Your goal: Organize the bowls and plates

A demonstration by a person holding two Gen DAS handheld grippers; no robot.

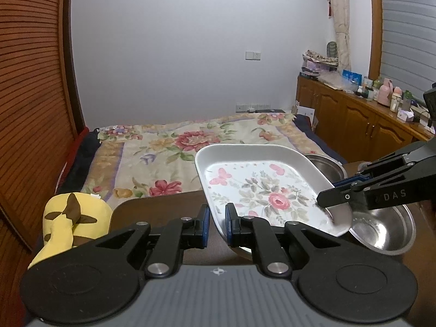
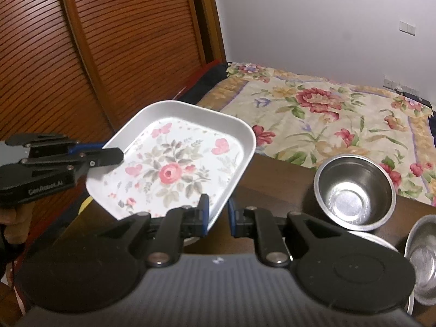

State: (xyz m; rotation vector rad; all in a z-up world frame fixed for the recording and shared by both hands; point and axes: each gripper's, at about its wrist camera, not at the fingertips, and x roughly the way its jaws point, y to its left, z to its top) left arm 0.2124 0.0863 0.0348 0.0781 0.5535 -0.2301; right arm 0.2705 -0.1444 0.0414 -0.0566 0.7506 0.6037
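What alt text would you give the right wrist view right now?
A floral square plate is held tilted above the dark table, the right gripper clamped on its near edge and the left gripper on its left rim. A steel bowl stands to the right, a floral bedspread behind.

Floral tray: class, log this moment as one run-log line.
floral tray: lifted off table | left gripper: shut on rim | right gripper: shut on rim | steel bowl: on table

My right tongs (image 2: 217, 212) pinch the near rim of the floral tray (image 2: 174, 169), lifted above the dark bench (image 2: 278, 190). My left tongs (image 2: 114, 156) clamp its far left edge. A steel bowl (image 2: 354, 192) sits to the right.
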